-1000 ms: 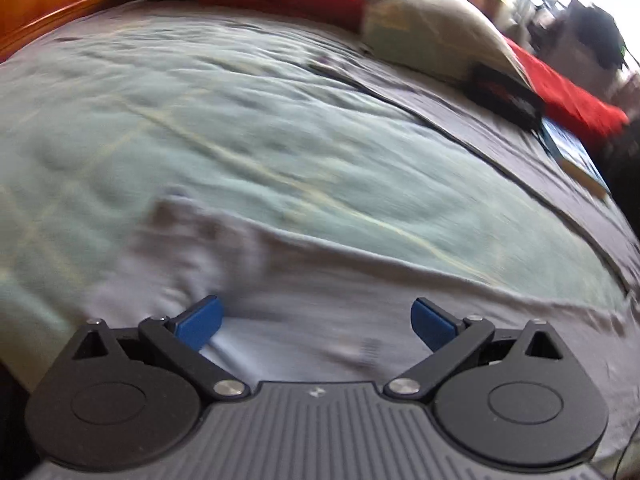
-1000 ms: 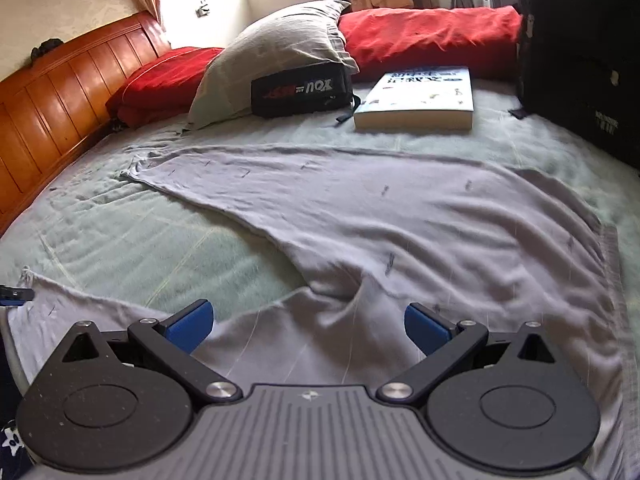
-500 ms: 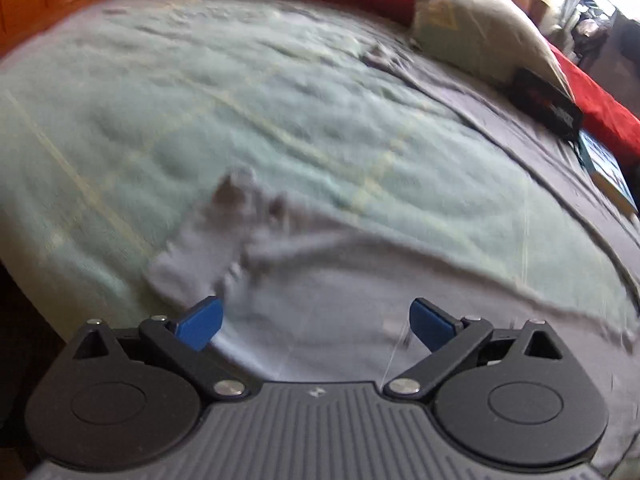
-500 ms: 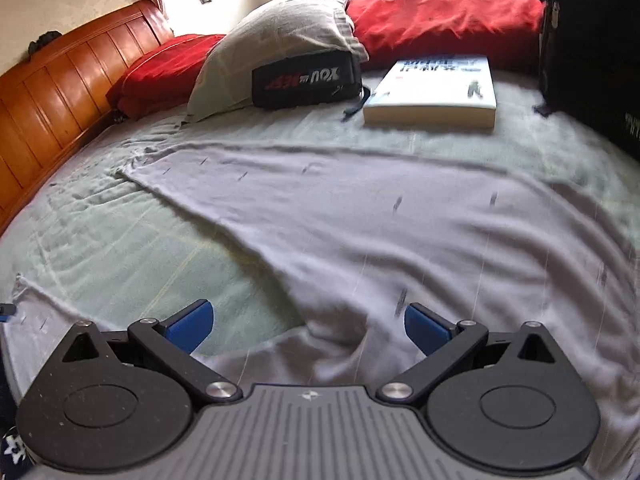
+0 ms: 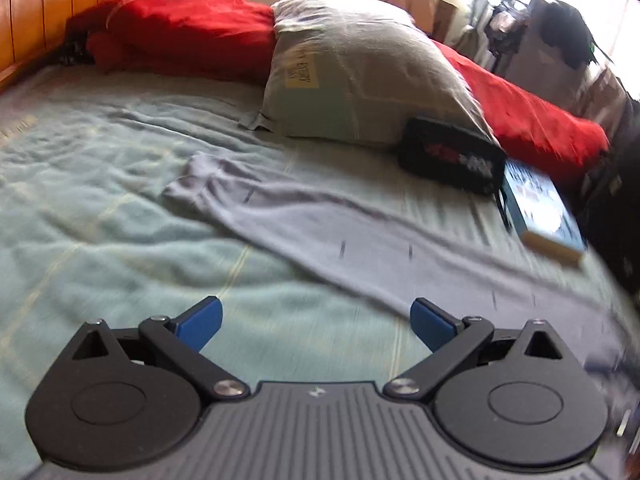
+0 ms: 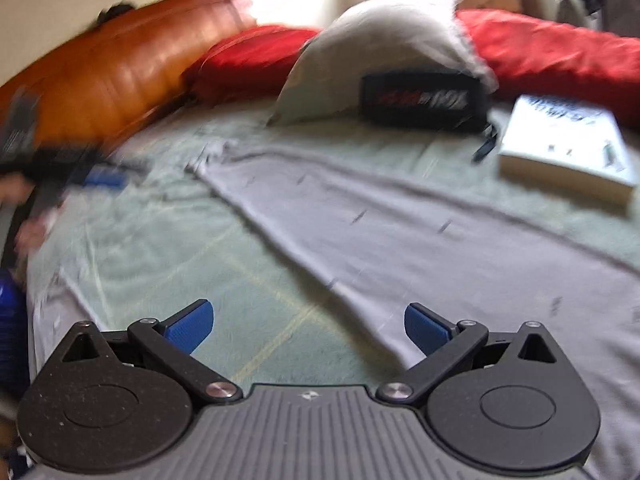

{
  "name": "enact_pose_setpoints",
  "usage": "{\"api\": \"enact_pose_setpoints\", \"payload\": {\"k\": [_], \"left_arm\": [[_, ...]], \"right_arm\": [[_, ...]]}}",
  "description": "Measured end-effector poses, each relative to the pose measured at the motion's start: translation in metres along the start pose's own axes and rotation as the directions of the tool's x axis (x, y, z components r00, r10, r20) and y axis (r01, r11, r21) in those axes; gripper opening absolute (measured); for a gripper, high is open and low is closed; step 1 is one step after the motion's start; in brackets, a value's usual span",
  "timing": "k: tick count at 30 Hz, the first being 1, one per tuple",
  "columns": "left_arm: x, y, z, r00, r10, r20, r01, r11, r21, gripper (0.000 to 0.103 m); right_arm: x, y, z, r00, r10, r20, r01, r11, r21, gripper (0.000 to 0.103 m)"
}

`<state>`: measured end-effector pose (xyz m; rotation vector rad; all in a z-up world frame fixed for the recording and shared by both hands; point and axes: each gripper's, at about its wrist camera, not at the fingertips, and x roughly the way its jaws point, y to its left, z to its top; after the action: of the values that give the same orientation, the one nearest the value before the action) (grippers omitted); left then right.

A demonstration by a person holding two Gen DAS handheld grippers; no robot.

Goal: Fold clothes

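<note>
A pale grey-lilac garment (image 5: 360,236) lies spread on the green bed cover (image 5: 100,208); one long leg or sleeve runs toward the pillow. It also shows in the right wrist view (image 6: 420,240). My left gripper (image 5: 316,322) is open and empty, above the bed cover, with its right finger at the cloth's edge. My right gripper (image 6: 308,326) is open and empty, above the bed cover beside the cloth's edge. The left gripper shows blurred at the left of the right wrist view (image 6: 100,178).
A grey pillow (image 5: 360,68), red bolsters (image 5: 180,28), a black pouch (image 5: 452,156) and a book (image 5: 540,212) lie at the far side. A wooden headboard (image 6: 120,68) stands at the left. Dark bags (image 5: 616,200) stand at the right.
Both grippers have moved forward and tilted up, off the near part of the garment and over the bed cover. Both stay open.
</note>
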<state>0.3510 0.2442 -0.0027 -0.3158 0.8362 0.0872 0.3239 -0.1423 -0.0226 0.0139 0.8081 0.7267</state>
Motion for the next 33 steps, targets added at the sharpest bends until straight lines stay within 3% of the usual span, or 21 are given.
{"api": "enact_pose_setpoints", "payload": {"k": [2,7,12,14,17,21,24,28,33], "left_arm": [[0.025,0.001,0.019,1.000,-0.016,-0.010,0.016,0.999,-0.038,0.100],[0.088,-0.001,0.059,0.996,-0.087,-0.024,0.084,0.992,-0.096,0.100],[0.150,0.001,0.076,0.992,-0.095,-0.079,0.085,0.989,-0.122,0.100],[0.166,0.004,0.079,0.994,-0.058,-0.092,0.048,0.993,-0.108,0.100],[0.177,0.014,0.085,0.998,0.044,-0.051,-0.048,0.996,-0.081,0.100],[0.180,0.038,0.091,0.991,0.133,0.004,-0.131,0.978,-0.160,0.100],[0.168,0.044,0.092,0.989,0.139,0.057,-0.123,0.969,-0.216,0.099],[0.153,0.022,0.089,0.998,0.019,0.064,-0.007,0.986,-0.169,0.100],[0.171,-0.005,0.080,0.988,-0.130,-0.079,0.125,0.989,-0.076,0.100]], "right_arm": [[0.004,-0.007,-0.007,1.000,0.015,-0.001,-0.015,1.000,-0.002,0.103],[-0.010,-0.045,-0.011,0.999,0.040,0.022,-0.042,0.992,0.117,0.103],[-0.008,-0.068,-0.014,0.997,0.065,0.048,-0.074,0.974,0.214,0.103],[-0.004,-0.069,-0.016,0.997,0.072,0.034,-0.077,0.973,0.215,0.103],[0.000,-0.069,-0.017,0.997,0.069,0.027,-0.073,0.973,0.218,0.103],[0.001,-0.070,-0.018,0.997,0.073,0.031,-0.078,0.971,0.227,0.103],[0.000,-0.070,-0.018,0.997,0.074,0.034,-0.079,0.970,0.229,0.103],[-0.001,-0.070,-0.017,0.997,0.072,0.034,-0.078,0.968,0.238,0.103],[-0.002,-0.070,-0.016,0.997,0.066,0.033,-0.072,0.968,0.240,0.103]]}}
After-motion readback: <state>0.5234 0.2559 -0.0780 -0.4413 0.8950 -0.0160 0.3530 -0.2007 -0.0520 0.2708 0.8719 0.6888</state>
